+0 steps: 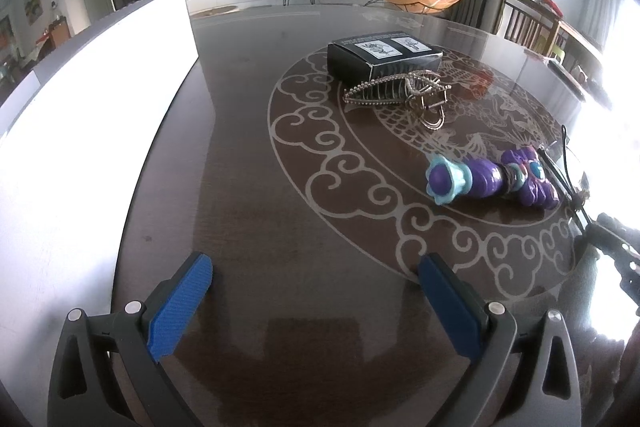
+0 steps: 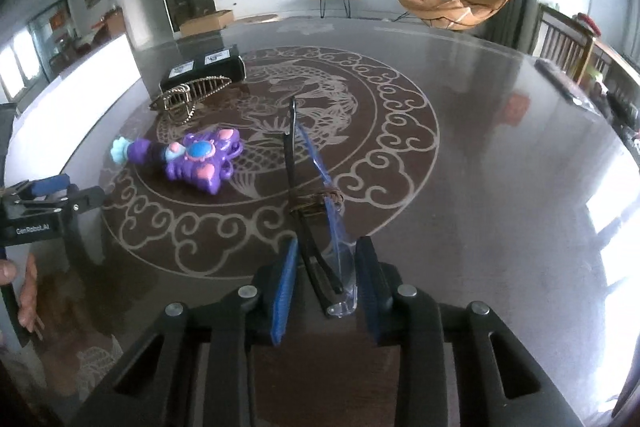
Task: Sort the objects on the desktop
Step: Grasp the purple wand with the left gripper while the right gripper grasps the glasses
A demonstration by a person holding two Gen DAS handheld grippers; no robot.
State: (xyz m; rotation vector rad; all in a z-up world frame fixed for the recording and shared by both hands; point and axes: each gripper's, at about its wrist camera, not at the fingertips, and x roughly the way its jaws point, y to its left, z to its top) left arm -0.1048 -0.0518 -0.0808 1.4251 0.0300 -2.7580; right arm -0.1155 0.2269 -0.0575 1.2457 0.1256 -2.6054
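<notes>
- Left wrist cam: sits behind the left gripper (image 1: pixel 316 303), angled down across the dark glossy table with pale scroll pattern (image 1: pixel 248 187), facing the TV wall; close to the surface, white board to its left.
- Right wrist cam: same heading, behind the right gripper (image 2: pixel 328 287), low over the table's middle.
- Overlap: purple plastic toy with blue knob (image 1: pixel 492 179) (image 2: pixel 192 159), black box (image 1: pixel 384 57) (image 2: pixel 204 67), metal hair claw (image 1: pixel 396 91) (image 2: pixel 190 93); each cam catches the other gripper at its edge.
</notes>
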